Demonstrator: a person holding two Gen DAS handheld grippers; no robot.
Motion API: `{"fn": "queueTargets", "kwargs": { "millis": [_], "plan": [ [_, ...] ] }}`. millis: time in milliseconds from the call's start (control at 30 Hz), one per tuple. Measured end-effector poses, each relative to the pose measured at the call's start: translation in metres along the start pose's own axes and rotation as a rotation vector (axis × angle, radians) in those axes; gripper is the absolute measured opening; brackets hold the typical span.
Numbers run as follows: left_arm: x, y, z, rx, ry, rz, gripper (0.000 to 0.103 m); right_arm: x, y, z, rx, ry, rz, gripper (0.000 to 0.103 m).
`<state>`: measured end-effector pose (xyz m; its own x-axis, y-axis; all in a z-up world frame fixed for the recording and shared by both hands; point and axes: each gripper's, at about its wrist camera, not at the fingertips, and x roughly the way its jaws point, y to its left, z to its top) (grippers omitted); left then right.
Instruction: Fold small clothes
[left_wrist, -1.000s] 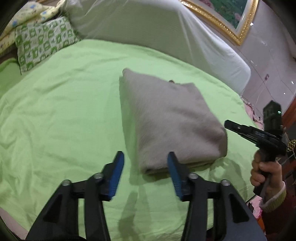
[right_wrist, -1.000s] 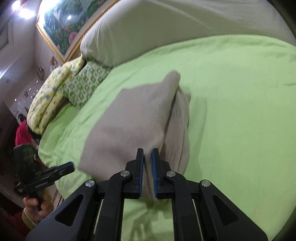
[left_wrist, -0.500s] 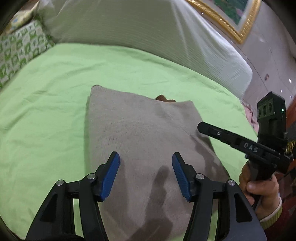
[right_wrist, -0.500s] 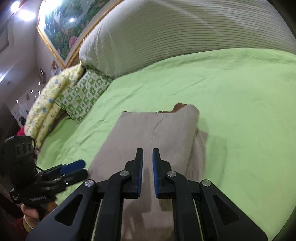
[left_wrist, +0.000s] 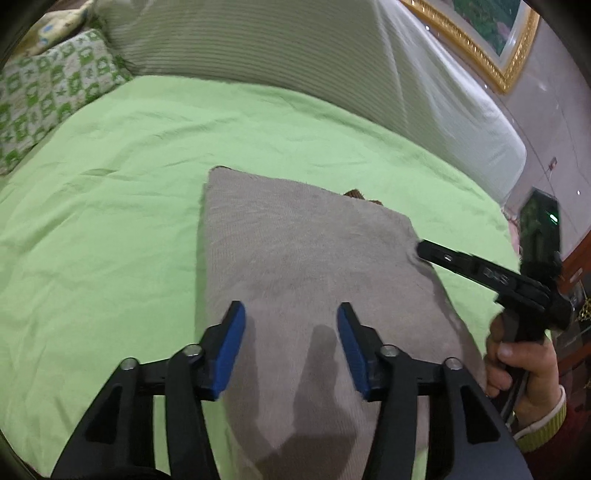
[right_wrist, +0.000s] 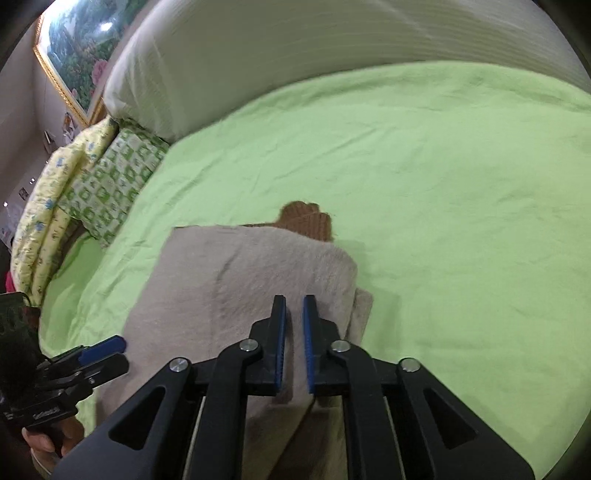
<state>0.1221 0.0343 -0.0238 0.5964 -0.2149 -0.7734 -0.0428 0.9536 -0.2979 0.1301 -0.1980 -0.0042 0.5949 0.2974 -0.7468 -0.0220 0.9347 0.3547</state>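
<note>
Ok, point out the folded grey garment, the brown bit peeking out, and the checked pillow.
Folded grey garment (left_wrist: 295, 258): left wrist view, top face.
Brown bit (right_wrist: 304, 218): right wrist view, exposed patch.
Checked pillow (left_wrist: 48, 96): left wrist view, patterned cover.

Folded grey-beige garment (left_wrist: 295, 266) lies flat on green bedsheet (left_wrist: 110, 206).

bed: green sheet (left_wrist: 147, 177) | wall: gilt-framed painting (left_wrist: 491, 37) (partly cropped)
</note>
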Motion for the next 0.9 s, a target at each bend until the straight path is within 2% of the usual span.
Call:
{"fn": "queueTargets", "kwargs": {
  "millis": [133,200,300,400,467,567,700,733,767,833,900],
  "plan": [
    [-0.021,-0.001,-0.021,-0.009,-0.007,-0.012,0.059,-0.044,0.023,-0.027,-0.059,-0.042,0.068,0.011],
    [-0.025,-0.001,-0.034,-0.010,0.005,-0.017,0.060,-0.054,0.036,-0.046,-0.098,-0.020,0.110,0.011],
    [-0.019,0.000,-0.050,0.006,0.043,0.010,0.061,-0.056,0.041,-0.076,-0.156,0.025,0.037,0.011],
    [-0.013,0.011,-0.063,-0.025,0.075,-0.016,0.068,-0.050,0.023,-0.097,-0.107,0.057,0.008,0.011],
    [-0.008,0.019,-0.066,-0.058,0.089,-0.025,0.068,-0.051,0.015,-0.102,-0.079,0.045,0.017,0.011],
    [-0.019,0.020,-0.066,-0.074,0.066,-0.022,0.068,-0.064,0.019,-0.100,-0.059,0.013,0.029,0.011],
    [-0.024,0.016,-0.069,-0.040,0.065,0.009,0.068,-0.083,0.042,-0.108,-0.124,-0.032,0.025,0.012],
    [-0.023,0.018,-0.071,-0.047,0.071,0.007,0.068,-0.082,0.044,-0.112,-0.132,-0.025,0.026,0.016],
    [-0.022,0.019,-0.072,-0.054,0.076,0.007,0.070,-0.078,0.044,-0.117,-0.141,-0.005,0.006,0.020],
    [-0.020,0.021,-0.075,-0.065,0.084,0.008,0.070,-0.064,0.036,-0.129,-0.150,0.041,-0.088,0.020],
    [-0.021,0.019,-0.080,-0.053,0.085,0.024,0.070,-0.059,0.024,-0.133,-0.109,0.054,-0.118,0.020]
  ]
}}
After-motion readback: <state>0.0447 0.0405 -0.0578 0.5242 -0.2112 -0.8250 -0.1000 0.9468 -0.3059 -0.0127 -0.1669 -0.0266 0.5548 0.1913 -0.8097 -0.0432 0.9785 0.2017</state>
